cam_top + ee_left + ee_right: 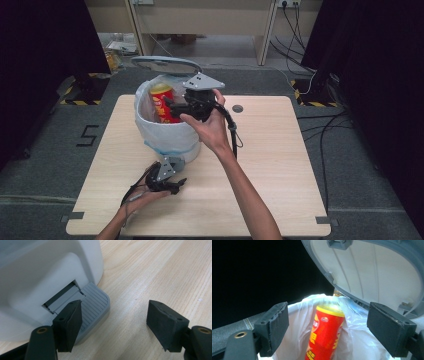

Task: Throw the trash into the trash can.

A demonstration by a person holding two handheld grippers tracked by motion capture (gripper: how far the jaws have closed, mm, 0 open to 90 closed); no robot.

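We see a white bin [167,131] standing on the wooden table [270,165], its grey lid [165,63] tipped up and back. A thin plastic liner [359,340] is draped over the rim. Inside stands a red can [162,102] with a yellow top, leaning slightly against the far side of the liner; in the right gripper view we see the can [325,332] upright between the two black jaws but farther off, not touched by either.

The right gripper [172,104] is held over the bin's mouth by the person's right hand [210,127], its jaws spread wide with nothing between them (the can sits beyond them, down in the liner). Its cable [234,132] loops down beside the wrist.

The left gripper [177,185] lies low at the near foot of the bin, held by the left hand [142,192]. In the left gripper view we find its jaws wide apart as well, gripping nothing. One jaw lies over the ribbed grey pedal [96,302] that juts from a slot at the base of the bin [45,272]; we cannot tell whether it presses on it. The other jaw hangs over bare table [155,272], well apart from the pedal.
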